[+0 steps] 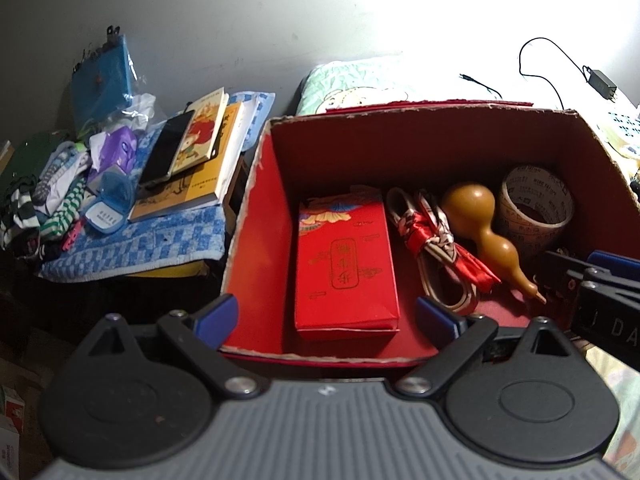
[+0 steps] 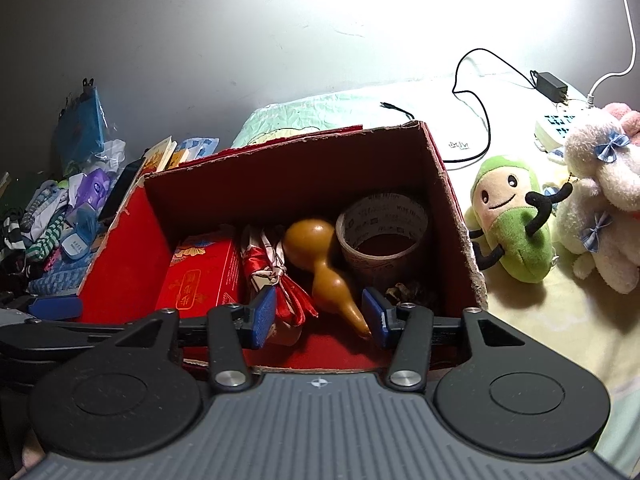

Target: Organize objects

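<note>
The red cardboard box [image 1: 256,216] is the landmark here, and it looks partly filled — inside lie a red packet [image 1: 346,268] at its left, a bundled red ribbon cord [image 1: 436,248] beside that, a brown gourd [image 2: 324,264] next along, and a roll of printed tape [image 2: 382,232] in the far right corner. Left of the box, a heap remains unsorted — books [image 1: 200,152], a dark phone [image 1: 166,152], a blue case [image 1: 108,208] and striped cloth. Right of it sit two plush toys [image 2: 516,220]. So I judge the work roughly midway. The gourd lies flat, its long axis running from the far wall toward the near rim, narrow stem nearest. The left gripper [image 1: 326,318] has its jaws spread wide over the near rim, holding nothing; the right gripper [image 2: 320,314] has its jaws parted either side of the gourd's stem, not visibly pinching it.
</note>
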A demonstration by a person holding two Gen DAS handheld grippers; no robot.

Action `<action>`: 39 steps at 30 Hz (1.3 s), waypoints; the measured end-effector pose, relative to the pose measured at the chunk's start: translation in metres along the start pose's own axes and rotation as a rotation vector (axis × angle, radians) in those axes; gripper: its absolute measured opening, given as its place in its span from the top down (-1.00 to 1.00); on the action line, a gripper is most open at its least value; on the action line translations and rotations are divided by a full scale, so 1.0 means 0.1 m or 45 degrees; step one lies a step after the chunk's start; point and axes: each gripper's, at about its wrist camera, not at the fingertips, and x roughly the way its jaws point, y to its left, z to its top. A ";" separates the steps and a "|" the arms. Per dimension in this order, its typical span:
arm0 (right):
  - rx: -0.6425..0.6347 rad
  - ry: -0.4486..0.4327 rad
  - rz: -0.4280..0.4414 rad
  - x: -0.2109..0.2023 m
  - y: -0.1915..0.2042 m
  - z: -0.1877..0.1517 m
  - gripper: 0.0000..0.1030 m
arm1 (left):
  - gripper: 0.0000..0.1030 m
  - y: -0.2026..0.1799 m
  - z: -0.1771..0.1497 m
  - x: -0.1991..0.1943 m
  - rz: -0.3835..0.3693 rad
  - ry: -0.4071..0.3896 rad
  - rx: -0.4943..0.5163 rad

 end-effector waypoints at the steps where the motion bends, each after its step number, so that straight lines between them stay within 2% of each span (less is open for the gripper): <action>1: -0.005 -0.002 -0.003 0.00 0.00 -0.01 0.01 | -0.86 0.00 -0.01 0.01 0.001 0.004 0.001; 15: -0.040 -0.017 -0.016 -0.02 0.04 -0.06 -0.06 | -0.94 0.01 -0.02 0.05 -0.036 0.010 -0.013; 32: -0.026 -0.008 -0.011 0.01 0.02 -0.04 -0.05 | -0.94 -0.03 -0.01 0.04 -0.016 -0.012 0.047; 39: 0.005 -0.020 -0.029 -0.03 -0.02 0.00 -0.05 | -0.93 0.06 0.04 0.06 -0.085 0.039 0.000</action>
